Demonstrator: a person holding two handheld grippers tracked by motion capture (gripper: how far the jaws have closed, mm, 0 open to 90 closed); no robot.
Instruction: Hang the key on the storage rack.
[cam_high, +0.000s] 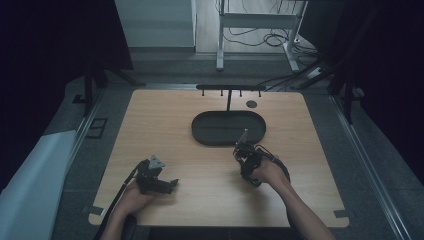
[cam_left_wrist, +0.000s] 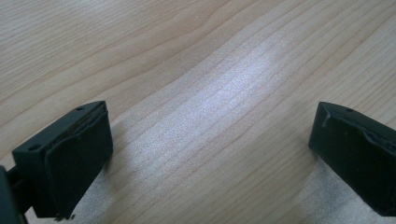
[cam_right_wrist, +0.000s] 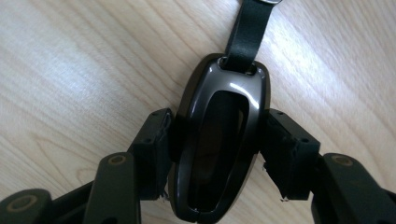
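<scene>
Wood grain runs under everything here: the bench (cam_high: 165, 125) carries a dark oval tray (cam_high: 229, 128) toward its far side, with a black hook rack (cam_high: 230, 88) standing just behind it. The right gripper (cam_right_wrist: 217, 140) has its jaws pinching a glossy dark key fob (cam_right_wrist: 219, 149) by its two long sides, the pads pressing on the shell at about mid-length. That hold leaves the black strap (cam_right_wrist: 247, 32) free at the far end, and it trails flat over the wood. The fob lies on the bench or barely above it (I cannot tell which), just short of the tray's near rim, where the high view shows the right gripper (cam_high: 243, 145) with the hand angled toward the tray. A side grip like this probably suits carrying the fob to the tray or offering the strap to a hook. The left gripper (cam_high: 170, 186) rests low near the bench's front edge, well apart from the fob; its jaws are spread wide, with bare wood between them, likely just waiting.
</scene>
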